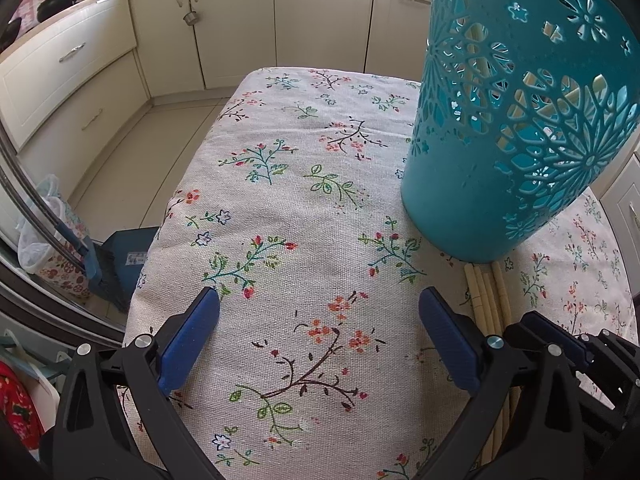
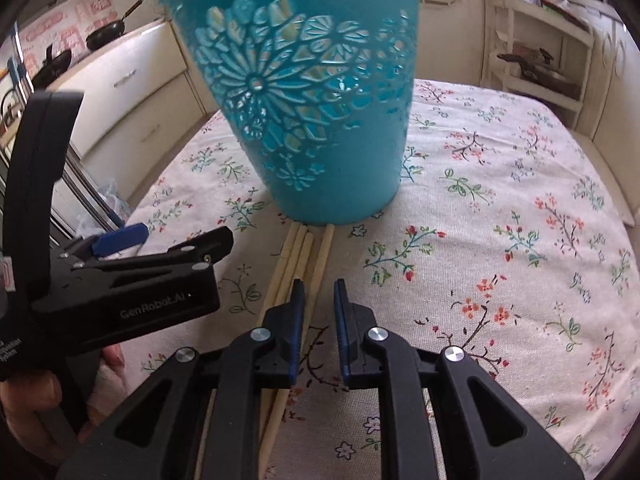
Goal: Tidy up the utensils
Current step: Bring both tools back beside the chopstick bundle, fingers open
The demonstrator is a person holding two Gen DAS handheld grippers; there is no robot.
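**Kitchen surroundings around the table**

A floral tablecloth point(image 1: 280, 208) is covering the table. Cream cabinets point(image 1: 320, 20) are lining the far wall, and a black pan point(image 1: 60, 2) is sitting on the counter at the left. A dustpan point(image 1: 128, 256) is resting on the tiled floor point(image 1: 140, 152). A white shelf rack point(image 2: 536, 56) is standing at the right.

Left claw point(image 1: 319, 334) agape, right claw point(image 2: 319, 320) seemingly ajar

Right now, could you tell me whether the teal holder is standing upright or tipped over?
Upright. The teal holder stands on its base on the floral tablecloth, its rim out of frame above, with loose chopsticks lying flat in front of it.
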